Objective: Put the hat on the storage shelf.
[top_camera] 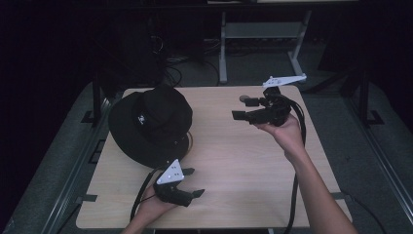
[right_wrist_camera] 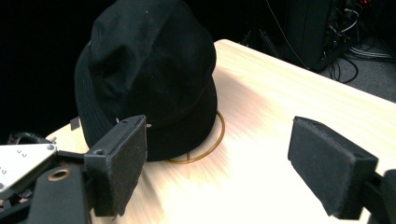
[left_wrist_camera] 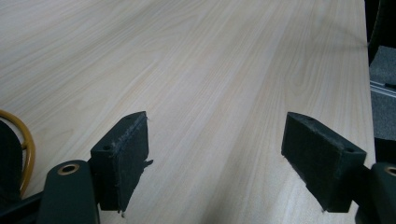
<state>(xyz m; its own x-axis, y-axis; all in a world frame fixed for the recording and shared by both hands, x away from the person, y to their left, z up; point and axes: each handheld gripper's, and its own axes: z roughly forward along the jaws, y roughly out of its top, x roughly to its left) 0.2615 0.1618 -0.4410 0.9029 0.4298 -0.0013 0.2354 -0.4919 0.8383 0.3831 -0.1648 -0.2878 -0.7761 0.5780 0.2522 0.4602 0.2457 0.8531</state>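
- Black hat [top_camera: 148, 122] sits crown-up on the far left part of a light wooden table [top_camera: 234, 165], its round brim flat with no clear long axis; a small white emblem on the crown faces the person's side.
- Thin golden ring [right_wrist_camera: 212, 144] lies on the wood beneath the hat, peeking out along the brim edge.
- Left gripper [top_camera: 191, 183] is held low at the near left edge, just short of the brim, jaws spread wide and holding nothing; bare wood lies between its pads [left_wrist_camera: 123, 154].
- Right gripper [top_camera: 241, 107] is raised over the far right side, aimed across at the hat, jaws also wide apart and empty.
- Open tabletop separates the right gripper from the hat.
- Metal frame legs [top_camera: 223, 48] and tangled cables [top_camera: 165, 58] stand in the dark beyond the table.
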